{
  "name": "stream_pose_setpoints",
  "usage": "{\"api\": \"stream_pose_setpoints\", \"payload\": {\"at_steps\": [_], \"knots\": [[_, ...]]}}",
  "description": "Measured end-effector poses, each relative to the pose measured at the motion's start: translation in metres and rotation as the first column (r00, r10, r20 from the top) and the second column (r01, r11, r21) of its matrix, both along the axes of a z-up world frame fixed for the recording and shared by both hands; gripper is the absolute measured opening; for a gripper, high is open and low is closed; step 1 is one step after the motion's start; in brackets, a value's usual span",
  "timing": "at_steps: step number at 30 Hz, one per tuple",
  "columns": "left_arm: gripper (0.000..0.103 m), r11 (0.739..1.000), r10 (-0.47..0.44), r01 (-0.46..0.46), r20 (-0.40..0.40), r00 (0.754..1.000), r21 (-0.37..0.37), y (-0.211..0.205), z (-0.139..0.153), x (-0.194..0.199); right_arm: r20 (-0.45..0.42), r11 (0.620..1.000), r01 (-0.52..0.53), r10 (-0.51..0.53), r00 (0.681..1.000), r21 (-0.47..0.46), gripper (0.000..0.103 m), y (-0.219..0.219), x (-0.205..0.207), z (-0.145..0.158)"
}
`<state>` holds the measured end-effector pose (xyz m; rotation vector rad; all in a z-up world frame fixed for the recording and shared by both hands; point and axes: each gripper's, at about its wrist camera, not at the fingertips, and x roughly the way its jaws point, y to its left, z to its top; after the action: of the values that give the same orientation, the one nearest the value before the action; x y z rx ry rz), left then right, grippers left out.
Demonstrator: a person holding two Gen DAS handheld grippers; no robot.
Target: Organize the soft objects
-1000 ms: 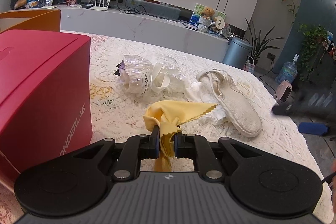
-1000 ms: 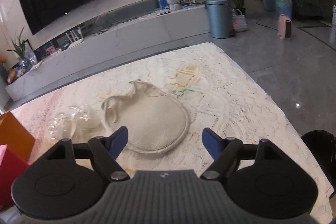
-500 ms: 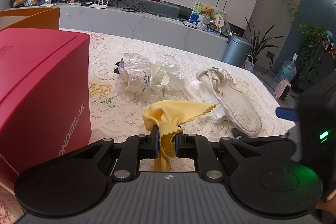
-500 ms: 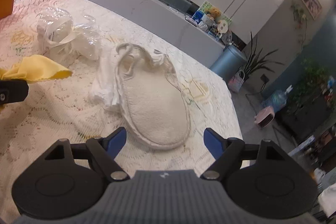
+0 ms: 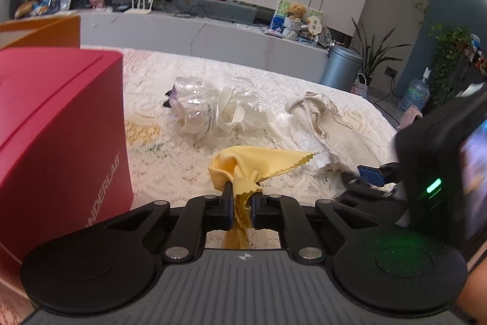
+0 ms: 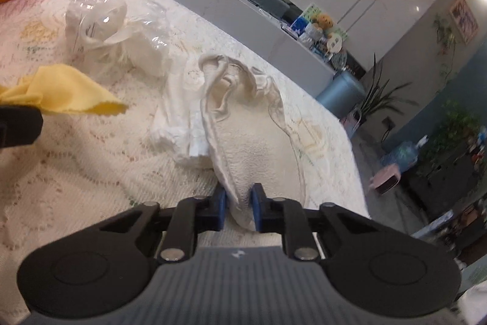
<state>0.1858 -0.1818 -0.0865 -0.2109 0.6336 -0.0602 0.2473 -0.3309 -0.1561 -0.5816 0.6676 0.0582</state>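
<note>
Right tool [image 6: 238, 207] has just closed, blue pads pinching the near rim of the cream fleece slipper [image 6: 252, 142], which lies flat on the lace-covered bench [image 6: 91, 172] stretching away from the tool. White crumpled cloth [image 6: 179, 124] touching the slipper's left side. Left tool [image 5: 242, 204] clamped on the yellow cloth [image 5: 258, 160], bunched knot between the pads, one pointed corner sticking out to the right above the bench, a tail hanging below the pads. Clear plastic bag [image 5: 210, 114] with white stuff inside and a cream ribbon, further back on the bench, near the white cloth. Red box [image 5: 57, 127] stands closed at the left, just beside the left tool; orange box [image 5: 42, 32] behind it, contents not visible. Both tools point downward toward the bench, right one tilted over, its body showing at the right edge of the left view.
</note>
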Motion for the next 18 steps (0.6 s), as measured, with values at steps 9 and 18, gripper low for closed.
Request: {"api": "stream_pose_setpoints", "payload": {"at_steps": [9, 18], "knots": [[0.010, 1.000, -0.013, 0.013, 0.000, 1.000, -0.015, 0.002, 0.001, 0.000, -0.092, 0.864, 0.085, -0.045, 0.995, 0.497, 0.003, -0.053, -0.026, 0.083], [0.010, 0.999, -0.012, 0.013, 0.018, 1.000, -0.035, 0.003, 0.002, -0.001, -0.161, 0.715, 0.084, 0.040, 0.986, 0.694, 0.004, -0.076, -0.039, 0.087]]}}
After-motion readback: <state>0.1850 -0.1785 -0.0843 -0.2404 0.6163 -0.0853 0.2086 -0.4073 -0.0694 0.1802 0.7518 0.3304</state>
